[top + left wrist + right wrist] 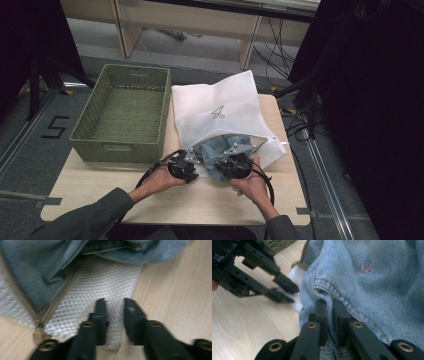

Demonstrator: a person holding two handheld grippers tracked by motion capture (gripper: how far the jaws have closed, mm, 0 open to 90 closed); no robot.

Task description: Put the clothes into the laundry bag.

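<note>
A white mesh laundry bag lies on the wooden table, its zipped mouth facing me. A blue denim garment spills out of that mouth. My right gripper is shut on a stitched seam fold of the denim, the fabric pinched between its jaws. My left gripper sits at the bag's near left corner. Its jaws stand slightly apart, with the edge of the mesh between them. The same gripper appears in the right gripper view, tips against the mesh.
A green woven basket stands empty on the table's left half, close to the bag. The bag's zipper pull lies on the wood beside my left jaw. Bare tabletop runs along the near edge. Dark curtains and cables flank the table.
</note>
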